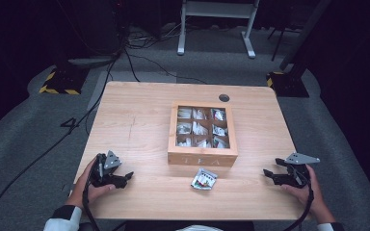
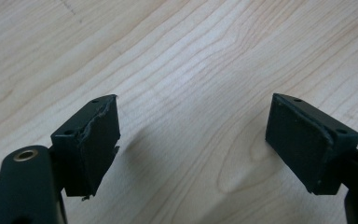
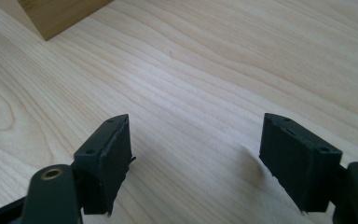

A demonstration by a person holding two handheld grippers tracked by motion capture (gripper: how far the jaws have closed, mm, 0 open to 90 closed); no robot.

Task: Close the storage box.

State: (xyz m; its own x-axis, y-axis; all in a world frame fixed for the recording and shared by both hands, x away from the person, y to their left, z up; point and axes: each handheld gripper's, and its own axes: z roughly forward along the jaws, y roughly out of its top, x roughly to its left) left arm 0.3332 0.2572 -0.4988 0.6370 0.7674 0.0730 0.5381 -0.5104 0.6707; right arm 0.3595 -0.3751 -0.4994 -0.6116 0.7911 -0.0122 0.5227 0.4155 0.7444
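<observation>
**Tea packet lies between two open grippers, box lid shut**

At the left edge of the table, the left gripper rests low over the wood with its jaws spread wide and nothing between them; its own view looks down on bare grain. To its right, well apart from both grippers, a small tea packet lies flat just in front of the wooden tea box. The packet's long axis runs slightly tilted, roughly across the table. It sits about midway between the two hands, perhaps a little nearer the right one. The box stands closed, its glass lid showing nine compartments of packets; I judge it must be opened before the loose packet can go in. Farther right, the right gripper points inward toward the packet, its jaws also apart and empty, with a corner of the box at the top left of its own view. Nothing blocks either path.
</observation>
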